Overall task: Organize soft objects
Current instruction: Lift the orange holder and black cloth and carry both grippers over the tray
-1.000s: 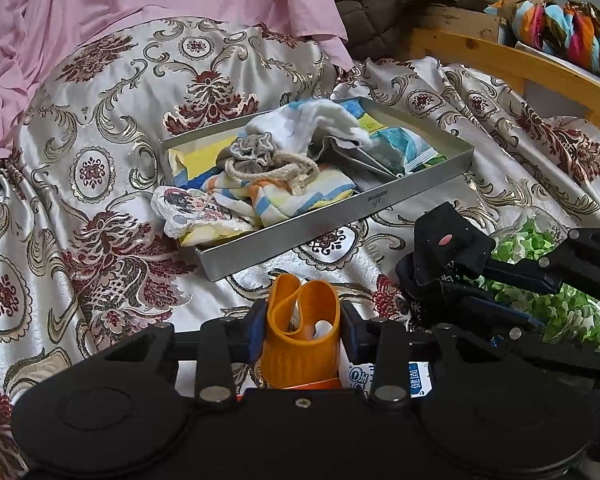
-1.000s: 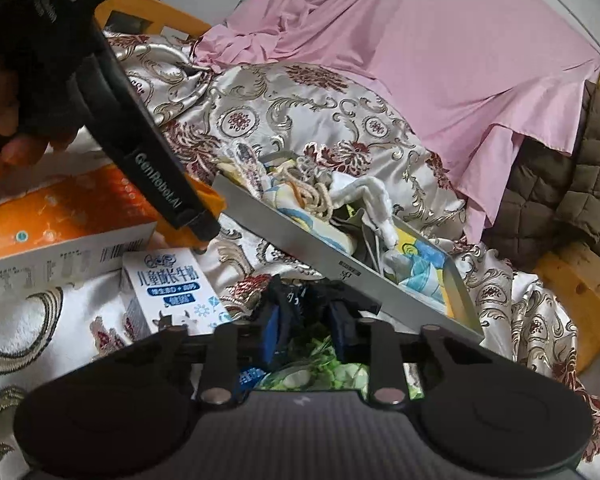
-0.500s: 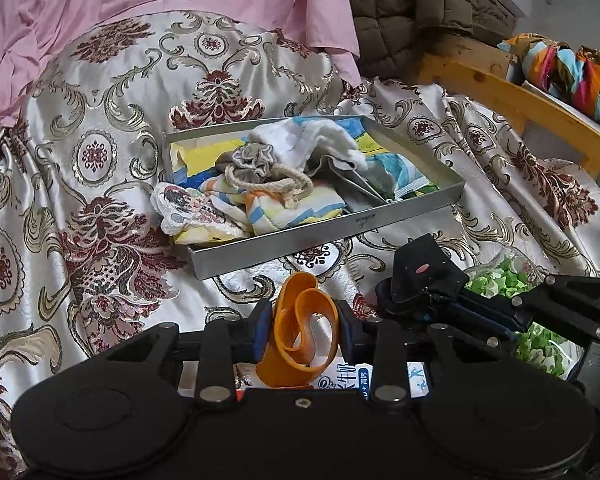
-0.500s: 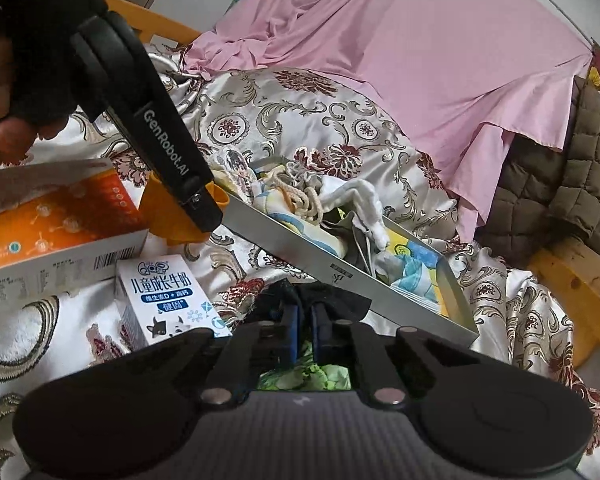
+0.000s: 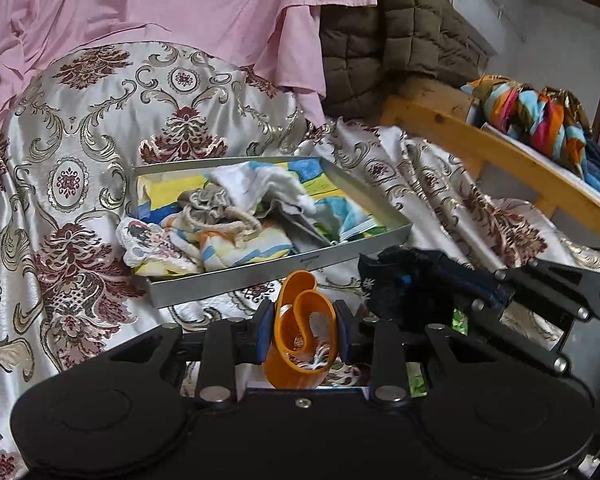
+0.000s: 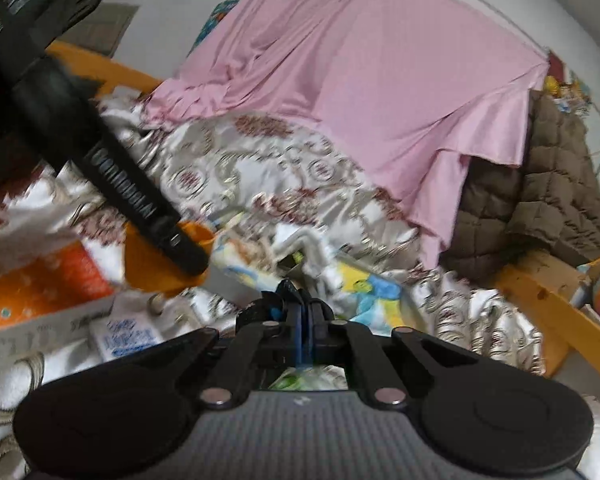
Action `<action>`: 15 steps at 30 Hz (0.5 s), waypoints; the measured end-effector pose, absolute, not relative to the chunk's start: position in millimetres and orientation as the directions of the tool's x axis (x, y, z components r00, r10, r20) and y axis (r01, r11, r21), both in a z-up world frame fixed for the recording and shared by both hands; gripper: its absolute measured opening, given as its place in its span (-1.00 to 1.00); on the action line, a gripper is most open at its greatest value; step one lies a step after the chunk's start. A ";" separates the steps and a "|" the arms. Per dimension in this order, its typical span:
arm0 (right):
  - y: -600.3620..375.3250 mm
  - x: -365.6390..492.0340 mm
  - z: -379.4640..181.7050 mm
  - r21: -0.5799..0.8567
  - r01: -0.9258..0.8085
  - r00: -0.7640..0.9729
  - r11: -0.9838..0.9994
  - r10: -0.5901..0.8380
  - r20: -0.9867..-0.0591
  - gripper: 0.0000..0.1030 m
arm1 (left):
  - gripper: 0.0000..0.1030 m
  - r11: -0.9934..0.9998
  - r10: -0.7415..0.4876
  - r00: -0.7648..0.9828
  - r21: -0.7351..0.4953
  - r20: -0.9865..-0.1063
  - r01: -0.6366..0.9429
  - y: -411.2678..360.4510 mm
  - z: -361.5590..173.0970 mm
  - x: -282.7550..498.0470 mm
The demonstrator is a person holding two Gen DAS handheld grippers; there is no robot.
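a: left wrist view: the left gripper (image 5: 302, 332) pinches a curled orange band (image 5: 300, 340) between its two blue pads. the band stands upright, its loops squeezed from both sides.

b: location of the tray?

a: the metal tray (image 5: 260, 276) lies on the patterned bedspread (image 5: 80, 160), just beyond the band. it holds a pile of soft items: a white cloth (image 5: 268, 186), a grey drawstring pouch (image 5: 208, 204), a striped folded cloth (image 5: 240, 244). a printed cloth (image 5: 144, 240) hangs over the tray's near left corner.

b: state of the right gripper?

a: in the left wrist view, the right gripper (image 5: 384, 280) sits to the right of the band, fingers pressed together on a dark fabric piece (image 5: 404, 276). right wrist view: blurred, but the fingers (image 6: 300, 316) show almost no gap, with dark material at the tips.

b: surroundings?

a: a pink sheet (image 6: 360, 92) drapes behind the bedspread. a brown quilted blanket (image 6: 548, 200) lies to its right, beside a wooden frame (image 5: 500, 160). an orange carton (image 6: 40, 288) and a small milk box (image 6: 128, 336) lie at lower left.
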State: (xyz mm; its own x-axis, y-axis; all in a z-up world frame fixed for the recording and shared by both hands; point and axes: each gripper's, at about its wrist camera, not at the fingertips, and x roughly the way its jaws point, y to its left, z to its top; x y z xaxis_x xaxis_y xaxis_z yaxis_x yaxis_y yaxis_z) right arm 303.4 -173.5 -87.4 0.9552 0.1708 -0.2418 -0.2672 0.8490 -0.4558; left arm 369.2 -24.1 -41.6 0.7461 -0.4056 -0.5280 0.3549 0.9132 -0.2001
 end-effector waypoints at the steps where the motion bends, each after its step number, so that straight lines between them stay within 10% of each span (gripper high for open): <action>1: -176.5 302.2 -83.0 -0.450 -0.255 0.959 0.856 0.166 -0.228 -0.94 | -0.36 0.912 -0.410 0.746 -0.203 -0.525 0.358 -25.1 -40.2 367.7; 15: -194.4 295.0 -55.9 -0.433 -0.194 0.978 0.881 0.136 -0.161 -0.95 | -0.36 0.908 -0.419 0.777 -0.220 -0.470 0.356 -40.6 -22.3 350.8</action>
State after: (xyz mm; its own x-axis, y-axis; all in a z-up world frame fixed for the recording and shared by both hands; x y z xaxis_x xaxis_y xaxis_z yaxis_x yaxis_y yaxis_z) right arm 295.0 -194.4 -55.9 0.9776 0.1359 -0.1608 -0.1936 0.8805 -0.4327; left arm 350.8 -40.6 -22.3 0.7770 -0.4189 -0.4698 0.3563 0.9080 -0.2205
